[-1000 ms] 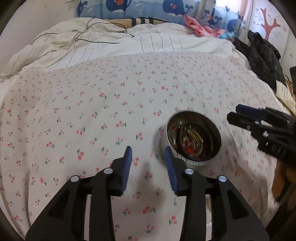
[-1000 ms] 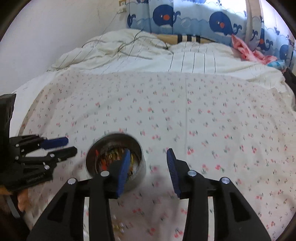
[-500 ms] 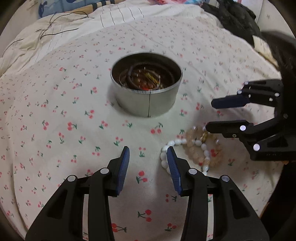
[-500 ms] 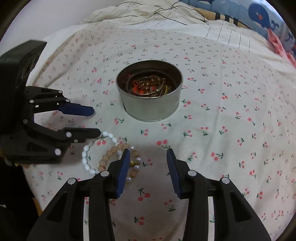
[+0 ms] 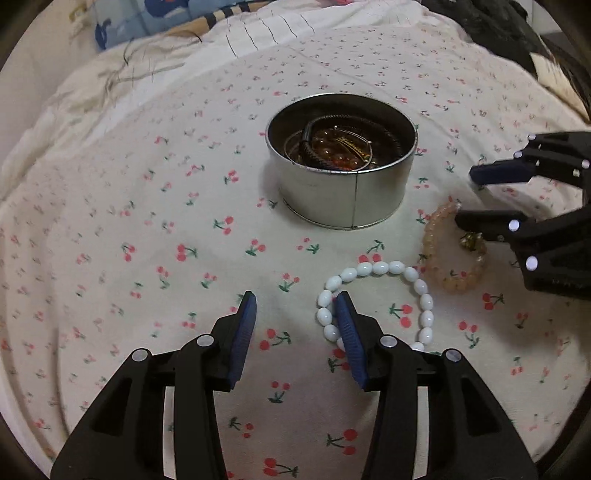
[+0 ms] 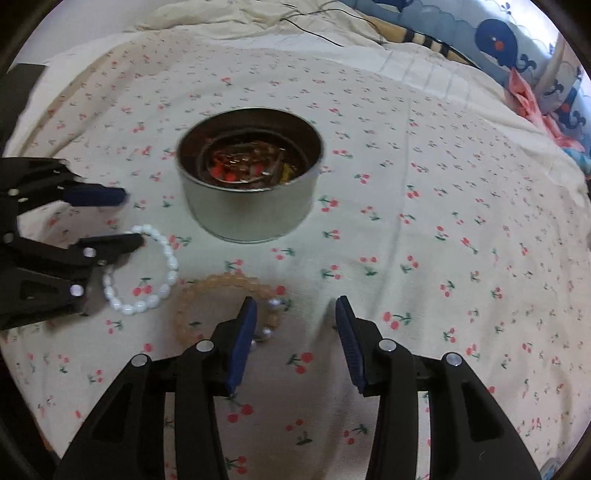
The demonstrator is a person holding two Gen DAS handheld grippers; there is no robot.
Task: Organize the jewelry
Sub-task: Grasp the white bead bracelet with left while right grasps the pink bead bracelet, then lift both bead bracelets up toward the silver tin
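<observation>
A round metal tin (image 5: 343, 199) (image 6: 247, 210) holding several bracelets stands on the cherry-print bedsheet. In front of it lie a white bead bracelet (image 5: 380, 267) (image 6: 170, 266) and a peach bead bracelet (image 5: 432, 254) (image 6: 207, 286). My left gripper (image 5: 293, 299) (image 6: 131, 218) is open and widening a little. Its right finger tip is at the white bracelet's left edge, with a few beads just inside the gap and no pad pressing. My right gripper (image 6: 293, 301) (image 5: 467, 197) is open, jaws opening. Its left finger lies over the peach bracelet, and bare sheet shows between its pads.
The sheet (image 5: 155, 229) covers a bed with rumpled white bedding (image 5: 110, 77) and a thin cable (image 6: 314, 29) at the back. A whale-print pillow (image 6: 498, 37) and pink cloth (image 6: 524, 92) lie far right. Dark clothing (image 5: 491, 26) sits at the bed's right edge.
Both grippers have tipped down and sunk toward the sheet, from looking across the bed to hanging over the bracelets in front of the tin. Both gaps look slightly wider.
</observation>
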